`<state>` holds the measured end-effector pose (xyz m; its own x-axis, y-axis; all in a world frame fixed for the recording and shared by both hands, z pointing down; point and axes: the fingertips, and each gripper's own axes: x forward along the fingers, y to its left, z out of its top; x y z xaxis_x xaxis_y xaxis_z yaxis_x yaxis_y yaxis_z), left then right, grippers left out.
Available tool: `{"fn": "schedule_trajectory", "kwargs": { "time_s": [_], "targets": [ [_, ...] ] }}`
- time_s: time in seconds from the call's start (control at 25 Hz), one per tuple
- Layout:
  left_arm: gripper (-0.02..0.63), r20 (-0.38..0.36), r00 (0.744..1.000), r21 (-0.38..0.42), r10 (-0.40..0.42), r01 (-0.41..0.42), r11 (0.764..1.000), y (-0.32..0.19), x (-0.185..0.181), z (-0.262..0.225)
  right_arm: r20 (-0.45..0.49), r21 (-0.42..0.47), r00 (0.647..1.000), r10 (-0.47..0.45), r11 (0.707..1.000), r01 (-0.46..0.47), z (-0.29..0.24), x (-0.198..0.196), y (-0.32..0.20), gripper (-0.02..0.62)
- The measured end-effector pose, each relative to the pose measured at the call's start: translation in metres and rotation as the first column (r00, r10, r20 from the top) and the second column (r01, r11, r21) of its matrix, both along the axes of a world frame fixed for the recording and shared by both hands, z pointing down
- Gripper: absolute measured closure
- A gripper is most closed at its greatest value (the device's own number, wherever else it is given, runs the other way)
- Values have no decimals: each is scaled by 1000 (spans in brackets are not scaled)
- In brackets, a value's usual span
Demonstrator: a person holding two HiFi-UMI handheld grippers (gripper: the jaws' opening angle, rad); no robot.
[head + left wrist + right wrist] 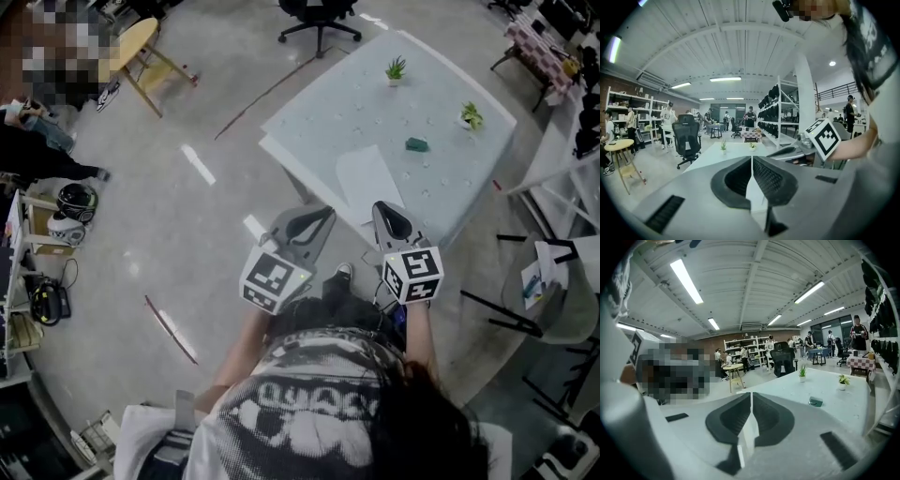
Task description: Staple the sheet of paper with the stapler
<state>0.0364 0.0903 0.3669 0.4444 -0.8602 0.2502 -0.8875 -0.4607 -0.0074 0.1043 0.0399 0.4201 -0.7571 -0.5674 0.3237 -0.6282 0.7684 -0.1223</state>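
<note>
A white sheet of paper (366, 178) lies near the front edge of a pale table (328, 108). The small green stapler (417, 144) sits beyond it, toward the right; the right gripper view shows the stapler (815, 402) too. My left gripper (323, 214) and right gripper (381, 206) are held side by side in the air just short of the table's near edge, pointing at it. In each gripper view, left gripper (752, 158) and right gripper (751, 393), the jaws meet at their tips with nothing between them. Neither touches the paper or the stapler.
Two small potted plants (396, 70) (471, 116) stand at the table's far side. A black office chair (319, 14) is beyond the table and a wooden stool (131, 47) at the left. A white chair (562, 291) and shelving stand at the right. People stand in the background.
</note>
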Motion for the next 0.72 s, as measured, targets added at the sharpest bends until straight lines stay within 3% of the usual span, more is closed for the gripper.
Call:
{"fn": "schedule_trajectory", "kwargs": {
  "time_s": [0.36,0.72],
  "targets": [
    [594,11,999,-42,53,-52,998,-36,20,13,-4,-72,999,50,996,-50,29,18,-37,580],
    [594,21,996,-77,88,-86,993,-63,18,23,-44,-144,995,91,985,-97,63,26,-57,568]
  ]
}}
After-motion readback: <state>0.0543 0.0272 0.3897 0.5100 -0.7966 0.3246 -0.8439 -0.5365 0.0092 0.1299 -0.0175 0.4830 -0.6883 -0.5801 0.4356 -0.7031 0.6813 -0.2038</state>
